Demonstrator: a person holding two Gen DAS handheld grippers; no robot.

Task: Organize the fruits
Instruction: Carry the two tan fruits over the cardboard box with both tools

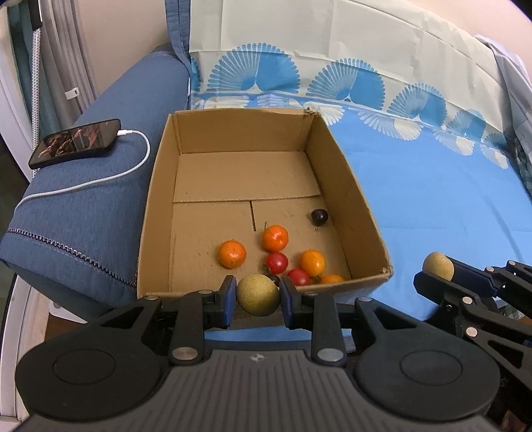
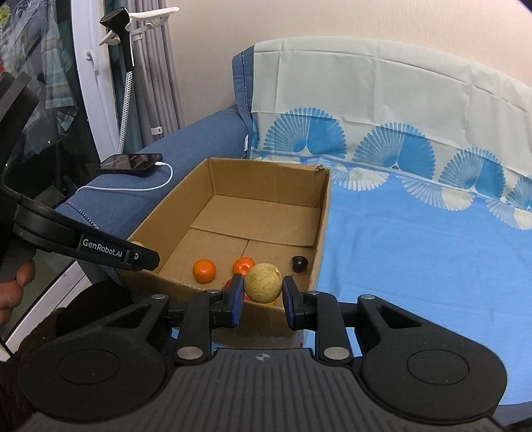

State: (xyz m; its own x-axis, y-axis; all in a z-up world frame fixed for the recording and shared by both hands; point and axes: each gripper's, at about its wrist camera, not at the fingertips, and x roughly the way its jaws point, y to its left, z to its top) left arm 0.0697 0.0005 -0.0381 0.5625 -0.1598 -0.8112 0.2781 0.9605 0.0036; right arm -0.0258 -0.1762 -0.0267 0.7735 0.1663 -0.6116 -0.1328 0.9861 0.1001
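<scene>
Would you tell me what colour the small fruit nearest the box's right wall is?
Dark purple, almost black; the left wrist view shows it best.

A home, clearly, and a living room or bedroom corner. Across the middle of both views runs a sofa (image 1: 99,186) in blue fabric with a broad padded armrest at left, its seat and back draped in a light-blue sheet (image 1: 432,206) printed with fan shapes. On the armrest, at left in the left wrist view, lies a phone (image 1: 74,143), screen lit, with a white charging cable (image 1: 99,179) plugged in. Upper left of the right wrist view shows grey curtains (image 2: 159,66), a white-framed glass door (image 2: 83,66), and a flexible-neck holder (image 2: 124,43). A plain cream wall (image 2: 332,20) fills the top. Sitting on the seat is an ordinary cardboard box (image 1: 159,206).
</scene>
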